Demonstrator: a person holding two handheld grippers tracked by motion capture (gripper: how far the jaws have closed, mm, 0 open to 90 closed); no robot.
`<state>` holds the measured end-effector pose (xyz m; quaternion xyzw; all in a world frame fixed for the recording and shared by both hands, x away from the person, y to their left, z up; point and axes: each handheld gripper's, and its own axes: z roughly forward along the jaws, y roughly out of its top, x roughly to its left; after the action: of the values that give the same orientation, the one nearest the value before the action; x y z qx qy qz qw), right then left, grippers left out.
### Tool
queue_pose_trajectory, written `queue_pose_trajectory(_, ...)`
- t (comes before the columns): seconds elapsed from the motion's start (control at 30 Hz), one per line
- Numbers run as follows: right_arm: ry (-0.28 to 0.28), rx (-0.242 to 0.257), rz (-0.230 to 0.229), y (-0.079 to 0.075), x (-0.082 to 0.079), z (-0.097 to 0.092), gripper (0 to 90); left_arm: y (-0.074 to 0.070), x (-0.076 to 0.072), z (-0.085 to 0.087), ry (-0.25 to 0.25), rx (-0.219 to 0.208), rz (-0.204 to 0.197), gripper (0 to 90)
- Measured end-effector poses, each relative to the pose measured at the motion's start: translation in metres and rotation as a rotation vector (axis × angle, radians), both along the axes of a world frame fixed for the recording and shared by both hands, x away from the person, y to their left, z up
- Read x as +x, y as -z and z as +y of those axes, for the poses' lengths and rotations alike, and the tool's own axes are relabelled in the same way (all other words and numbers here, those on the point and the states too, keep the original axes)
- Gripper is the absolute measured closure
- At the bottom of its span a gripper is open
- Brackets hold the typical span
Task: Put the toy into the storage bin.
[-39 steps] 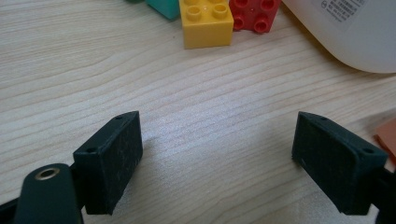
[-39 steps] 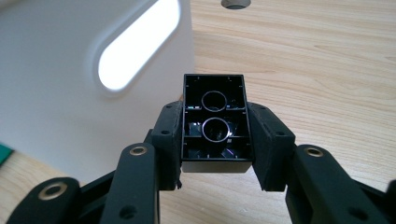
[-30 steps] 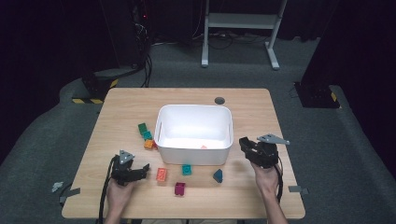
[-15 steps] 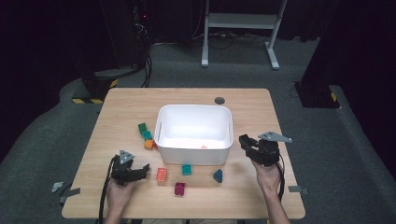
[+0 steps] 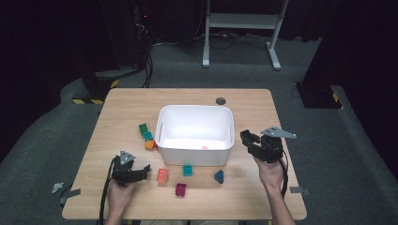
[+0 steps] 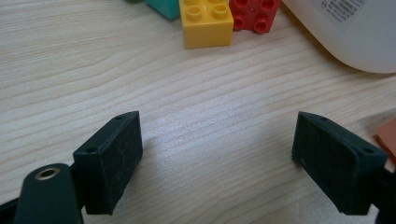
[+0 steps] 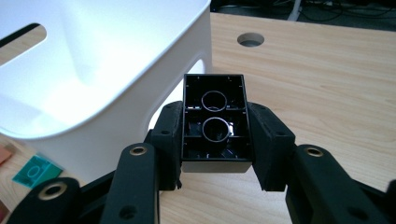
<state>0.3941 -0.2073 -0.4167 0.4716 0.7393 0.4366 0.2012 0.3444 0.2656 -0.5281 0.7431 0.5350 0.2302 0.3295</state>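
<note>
Where fingers (image 7: pixel 273 140) pinch, black brick (image 7: pixel 214 121) between

On the wooden table (image 5: pixel 122 108), green and teal bricks (image 5: pixel 145 131) sit by the tub's left wall, with a yellow brick (image 6: pixel 206 21) and a red brick (image 6: pixel 253 14) touching side by side. An orange brick (image 5: pixel 162 176), a magenta brick (image 5: pixel 180 189) and a dark blue piece (image 5: pixel 219 176) lie nearer the front edge. A round cable hole (image 5: pixel 220 101) marks the far side.

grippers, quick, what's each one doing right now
Left gripper: open, nothing between the jaws.
Right gripper: shut on a black brick, beside the white bin.
</note>
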Motion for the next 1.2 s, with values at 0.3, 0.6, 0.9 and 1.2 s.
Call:
queue_pose_trajectory(0.3, -0.012, -0.005, -0.018, -0.013, 0.000, -0.002, 59.3, 0.000, 0.000, 0.000, 0.000, 0.000, 0.000, 16.3)
queue_pose_trajectory(0.6, -0.031, 0.004, -0.029, -0.029, 0.002, 0.002, 59.3, 0.000, 0.000, 0.000, -0.002, -0.002, -0.001, 16.3)
queue_pose_trajectory(0.9, -0.062, 0.020, -0.059, -0.042, 0.005, 0.011, 59.3, 0.000, 0.000, 0.000, -0.003, -0.004, -0.002, 16.3)
queue_pose_trajectory(1.2, -0.102, 0.015, -0.064, -0.052, 0.010, 0.026, 59.3, 0.000, 0.000, 0.000, -0.003, -0.003, -0.002, 16.3)
